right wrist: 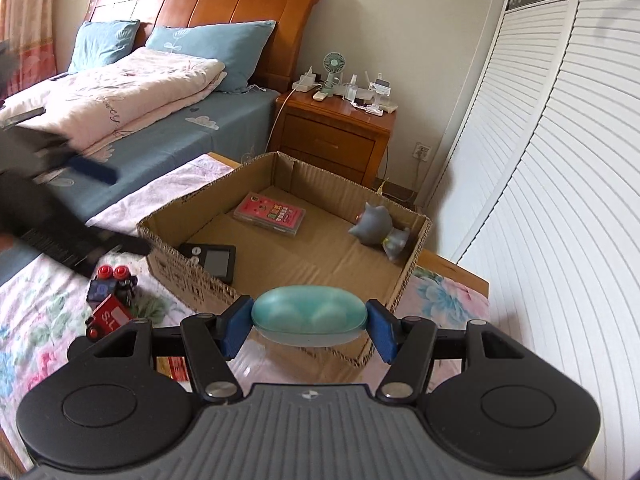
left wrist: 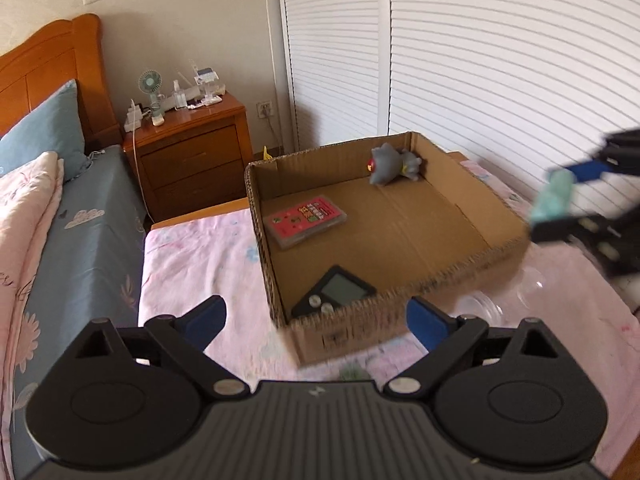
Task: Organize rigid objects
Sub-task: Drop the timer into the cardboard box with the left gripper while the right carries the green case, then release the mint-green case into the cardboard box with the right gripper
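- above the near rim of the cardboard box (right wrist: 160, 232), the right gripper (right wrist: 309, 326) clamps a teal oval case (right wrist: 309, 320) between its blue pads (right wrist: 234, 330)
- left gripper (left wrist: 316, 322) spread wide, holding nothing
- inside the box: pink card case (right wrist: 270, 214); grey figurine (right wrist: 374, 226); black digital device (right wrist: 212, 258)
- toy cars (right wrist: 114, 296) lie beside the box on the floral cloth (right wrist: 36, 320)

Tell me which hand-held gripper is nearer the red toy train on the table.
Left. The left hand-held gripper hangs open right above the red toy train. The right hand-held gripper, shut on the teal case, sits off to the train's right by the cardboard box.
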